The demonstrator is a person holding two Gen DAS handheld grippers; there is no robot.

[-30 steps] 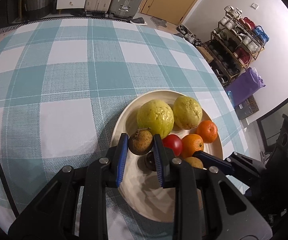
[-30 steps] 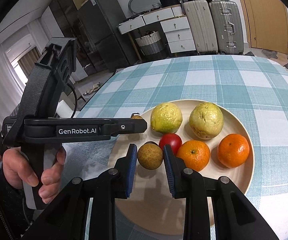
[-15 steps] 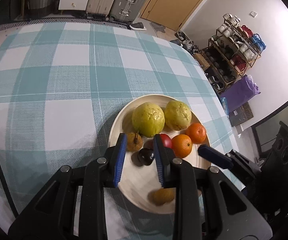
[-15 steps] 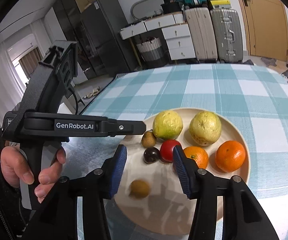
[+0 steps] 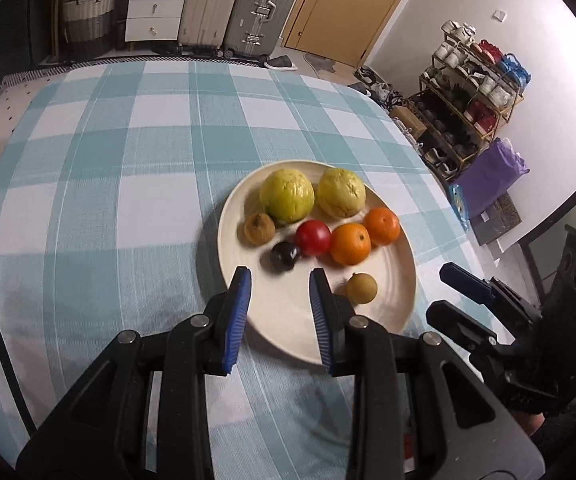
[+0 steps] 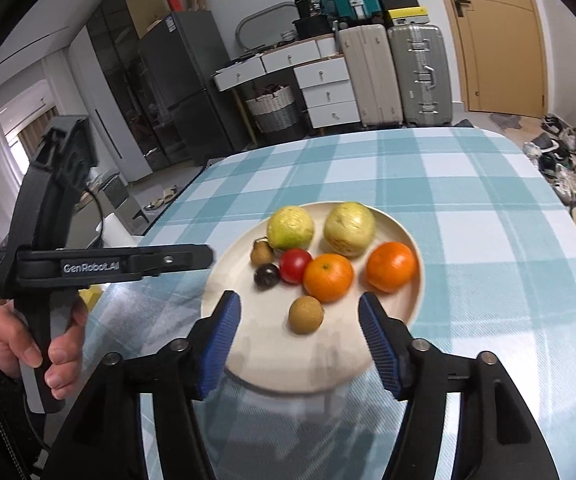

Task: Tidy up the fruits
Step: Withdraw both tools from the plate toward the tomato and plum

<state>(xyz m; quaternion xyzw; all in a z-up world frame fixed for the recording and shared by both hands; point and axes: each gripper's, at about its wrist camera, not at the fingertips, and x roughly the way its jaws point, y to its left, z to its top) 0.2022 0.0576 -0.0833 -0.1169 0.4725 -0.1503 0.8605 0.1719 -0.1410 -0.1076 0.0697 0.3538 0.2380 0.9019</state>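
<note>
Above blurred plate rim, empty right tool just opened wide; left tool narrow.

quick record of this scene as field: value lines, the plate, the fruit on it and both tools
surface: teal-and-white checked tablecloth
plate: cream, round, holds all the fruit
large fruit: two yellow-green fruits, far side
oranges: two
small fruit: red tomato, dark purple fruit, two small brown fruits
left tool: narrowly parted, empty
right tool: jaws have just been opening, nothing gripped
</note>
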